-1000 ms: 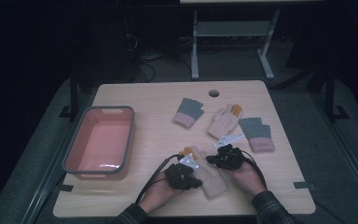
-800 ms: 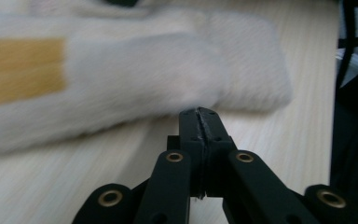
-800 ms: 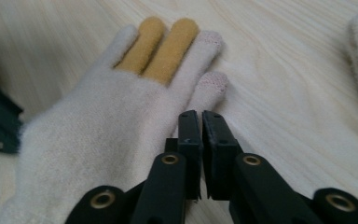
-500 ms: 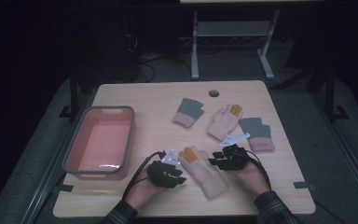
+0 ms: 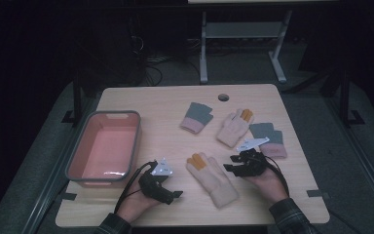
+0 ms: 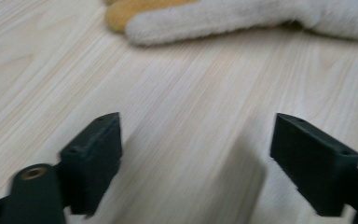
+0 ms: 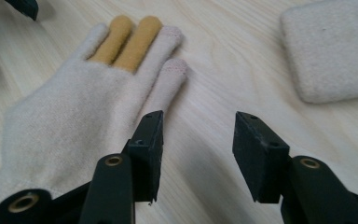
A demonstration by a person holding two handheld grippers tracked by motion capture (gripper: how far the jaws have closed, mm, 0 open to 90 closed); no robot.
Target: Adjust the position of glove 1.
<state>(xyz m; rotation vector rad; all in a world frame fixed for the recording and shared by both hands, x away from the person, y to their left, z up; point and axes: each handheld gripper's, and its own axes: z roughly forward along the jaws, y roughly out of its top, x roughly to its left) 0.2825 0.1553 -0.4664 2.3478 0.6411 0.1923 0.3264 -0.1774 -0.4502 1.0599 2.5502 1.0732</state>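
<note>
The cream glove (image 5: 213, 176) lay lengthwise between both released hand-held grippers, nearer the right hand-held gripper (image 5: 234, 165) than the left hand-held gripper (image 5: 174, 191).

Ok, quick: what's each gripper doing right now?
Left gripper: open, empty, over bare table beside the glove.
Right gripper: open, empty, one jaw at the glove's edge.

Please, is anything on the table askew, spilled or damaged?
Nothing stands out. Four gloves lie flat, loosely scattered, on the table; the nearest glove lies between the two open grippers. The pink bin stands upright, with nothing visible inside.
</note>
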